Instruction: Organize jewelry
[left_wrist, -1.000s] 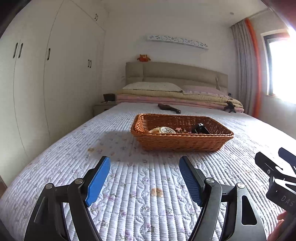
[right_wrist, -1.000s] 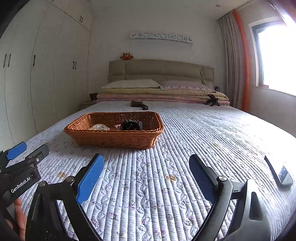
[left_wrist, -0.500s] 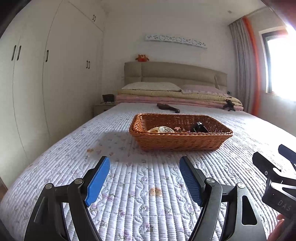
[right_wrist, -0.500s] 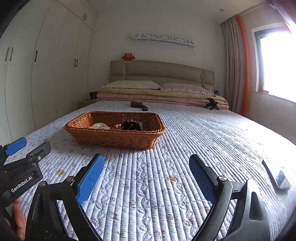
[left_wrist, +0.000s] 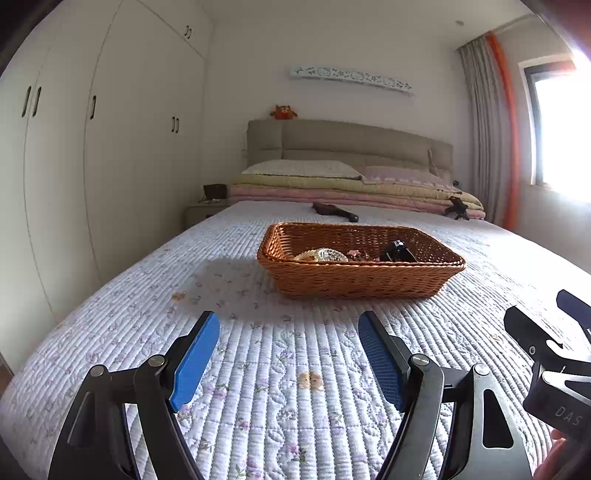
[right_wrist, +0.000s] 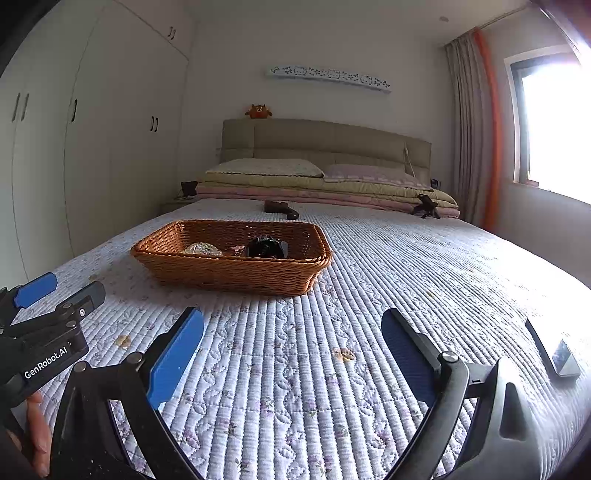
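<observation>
Jewelry (left_wrist: 325, 255) sits in a wicker basket (left_wrist: 360, 282) on the bed's quilted floral coverlet (left_wrist: 280, 387), mid-bed, well ahead of both tongs. In the basket, seen from the left wrist cam: a pale sparkly bracelet-type piece on the left w/ a beaded strand beside it, small pinkish bits (left_wrist: 356, 254) in the middle, a black item (left_wrist: 397, 253) on the right; exact type of the black one can't be told. From the right wrist cam the same basket (right_wrist: 236, 271) lies ahead and to the left, w/ the sparkly piece (right_wrist: 201, 249) and the black rounded item (right_wrist: 264, 247) inside. Left tongs (left_wrist: 288, 363) are released, blue pads spread wide, nothing btwn them, only coverlet below; they also show at the left edge of the right cam. Right tongs (right_wrist: 291, 360) likewise spread apart and empty, hovering over the coverlet near the foot of the bed; part of them shows at the right edge of the left cam. A phone (right_wrist: 554, 350) lies on the coverlet just right of the right tongs. Farther back: a dark object (left_wrist: 334, 211) on the bed beyond the basket, folded blankets (left_wrist: 354, 188) and pillows at the headboard, a small black tripod-like thing (left_wrist: 457, 208) near the blankets' right end. White wardrobe (left_wrist: 110, 155) along the left wall, window w/ curtain on the right.
</observation>
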